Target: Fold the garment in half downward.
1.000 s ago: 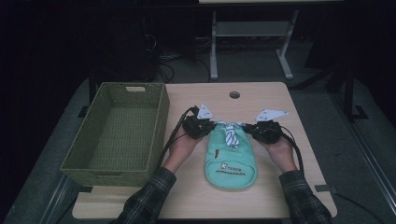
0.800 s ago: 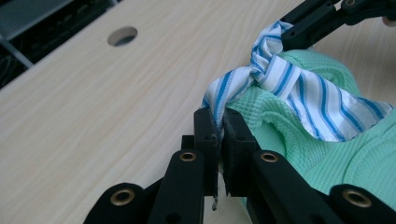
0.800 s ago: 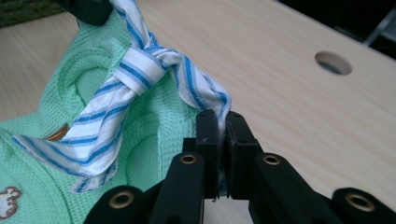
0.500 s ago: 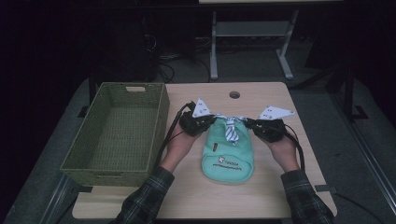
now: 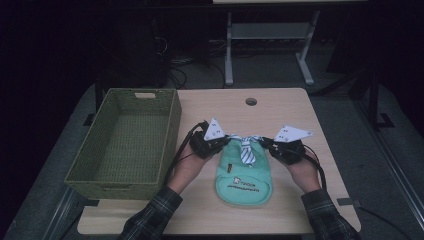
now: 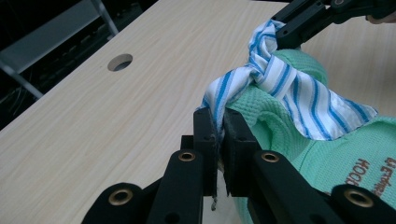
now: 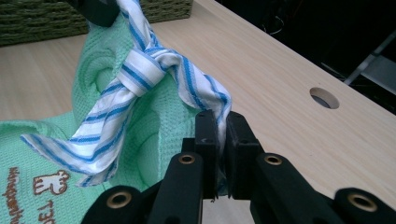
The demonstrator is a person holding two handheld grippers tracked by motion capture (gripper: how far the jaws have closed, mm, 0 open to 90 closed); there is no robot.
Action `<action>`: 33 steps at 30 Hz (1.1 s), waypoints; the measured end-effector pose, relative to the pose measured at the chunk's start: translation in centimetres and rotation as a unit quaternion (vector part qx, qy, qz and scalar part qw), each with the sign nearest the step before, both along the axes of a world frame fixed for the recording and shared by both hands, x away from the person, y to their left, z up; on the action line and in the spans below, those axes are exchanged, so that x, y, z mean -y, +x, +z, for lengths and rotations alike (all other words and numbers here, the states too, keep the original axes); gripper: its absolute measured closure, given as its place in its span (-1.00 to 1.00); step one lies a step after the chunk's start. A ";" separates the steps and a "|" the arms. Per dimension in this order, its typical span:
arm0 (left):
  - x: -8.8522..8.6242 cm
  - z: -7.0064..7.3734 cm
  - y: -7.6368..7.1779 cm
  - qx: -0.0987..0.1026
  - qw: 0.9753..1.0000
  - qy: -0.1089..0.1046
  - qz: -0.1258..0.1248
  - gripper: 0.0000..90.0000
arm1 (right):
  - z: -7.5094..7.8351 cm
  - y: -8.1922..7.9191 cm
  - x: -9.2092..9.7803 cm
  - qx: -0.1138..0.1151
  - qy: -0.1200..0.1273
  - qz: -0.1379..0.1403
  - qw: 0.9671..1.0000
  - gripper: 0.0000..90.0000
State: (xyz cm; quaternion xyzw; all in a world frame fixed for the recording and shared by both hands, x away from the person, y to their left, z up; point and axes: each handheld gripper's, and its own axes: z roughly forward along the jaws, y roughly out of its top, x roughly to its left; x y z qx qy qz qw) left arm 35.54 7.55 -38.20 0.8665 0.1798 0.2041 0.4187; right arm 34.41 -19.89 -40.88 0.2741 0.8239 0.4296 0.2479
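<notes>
A small mint-green garment (image 5: 245, 184) with a printed logo lies flat on the wooden table (image 5: 280, 107), and a blue-and-white striped tie (image 5: 246, 153) is knotted at its collar. My left gripper (image 5: 226, 141) is shut on the collar's left end, the striped cloth (image 6: 289, 88) pinched between its jaws (image 6: 219, 122). My right gripper (image 5: 268, 145) is shut on the other end, where striped cloth (image 7: 140, 70) runs into its jaws (image 7: 222, 122). The green knit (image 7: 159, 135) bunches up between the two grippers. A hand in a plaid sleeve holds each gripper.
An empty green woven basket (image 5: 172, 131) stands at the table's left, close to my left hand. A round cable hole (image 5: 251, 101) sits near the far edge. A metal stand (image 5: 230, 55) rises on the floor beyond the table.
Both grippers keep their hold on the collar. They spread slightly apart, then came back a little toward the person, and the garment shifted with them.
</notes>
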 end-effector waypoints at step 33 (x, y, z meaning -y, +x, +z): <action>-1.6 -1.4 -5.6 -0.054 0.997 -0.015 -0.053 0.80 | -1.3 -5.7 0.3 -0.057 0.035 0.051 0.996 0.77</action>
